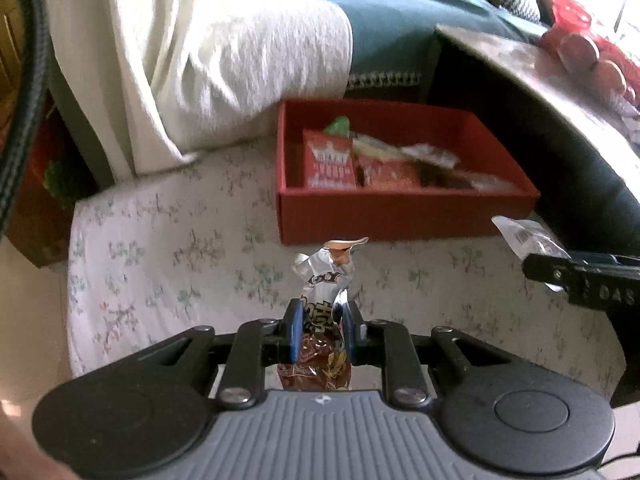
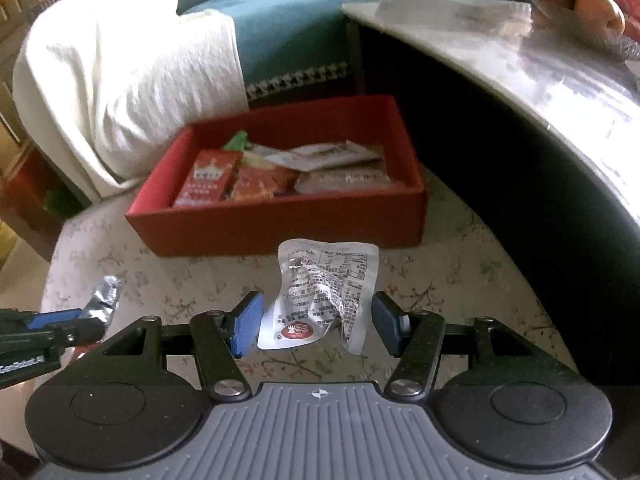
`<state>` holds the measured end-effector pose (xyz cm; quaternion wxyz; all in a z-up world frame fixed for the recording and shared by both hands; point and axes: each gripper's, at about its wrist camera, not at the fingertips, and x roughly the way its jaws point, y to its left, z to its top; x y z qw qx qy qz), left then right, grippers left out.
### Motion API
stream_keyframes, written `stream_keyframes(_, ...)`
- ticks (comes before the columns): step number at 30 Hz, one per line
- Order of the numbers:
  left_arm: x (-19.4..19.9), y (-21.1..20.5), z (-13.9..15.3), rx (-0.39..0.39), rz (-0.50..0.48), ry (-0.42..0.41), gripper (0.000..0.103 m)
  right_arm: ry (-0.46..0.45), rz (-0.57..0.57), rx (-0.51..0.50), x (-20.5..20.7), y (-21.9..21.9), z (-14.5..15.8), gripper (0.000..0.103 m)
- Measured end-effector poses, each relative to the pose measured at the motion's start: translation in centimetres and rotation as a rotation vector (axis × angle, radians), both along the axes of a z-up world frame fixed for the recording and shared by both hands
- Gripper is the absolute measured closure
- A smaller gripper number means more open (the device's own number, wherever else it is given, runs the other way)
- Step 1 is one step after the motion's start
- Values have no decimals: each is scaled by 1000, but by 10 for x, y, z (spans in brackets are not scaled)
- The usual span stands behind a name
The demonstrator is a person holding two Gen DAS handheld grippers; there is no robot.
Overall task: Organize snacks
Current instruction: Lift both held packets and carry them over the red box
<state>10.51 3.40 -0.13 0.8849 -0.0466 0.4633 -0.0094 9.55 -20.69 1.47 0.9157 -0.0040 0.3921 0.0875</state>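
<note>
Left gripper (image 1: 320, 328) clamps brown snack packet (image 1: 320, 356); red box (image 1: 400, 216) holds snack packets (image 1: 329, 164).

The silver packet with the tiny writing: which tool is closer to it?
Right. The right tool has the silver packet between its open fingers. The left tool is off to the side, shut on a brown snack packet.

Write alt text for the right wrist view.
The right claw is open around a crumpled silver snack packet above a floral cloth. Beyond sits a red box of snacks; the left claw grips a wrapper at the left edge.
</note>
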Motion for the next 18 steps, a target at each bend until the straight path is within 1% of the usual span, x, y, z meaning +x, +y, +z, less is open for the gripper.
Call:
stream_keyframes(2,0,1,6,-4,6,-21,88,-20,4,-14,-3,2,6,36)
stream_keyframes(4,1,2,15,-10,12,-39,88,-61,13,-27,-10,4,16,36)
stream_keyframes(9,-1,-1,38,5,26,-111,88,-139,4,-7,-25,3,37,36)
stream_keyframes(12,2,-4,50,17,42,-145,88,-202,22,16,-30,5,54,36)
stream_keyframes(16,11,-5,61,19,41,-192,88,-249,-1,62,-27,2,69,36)
stream_keyframes(18,17,-5,63,17,37,-194,88,-281,-13,78,-26,2,77,36)
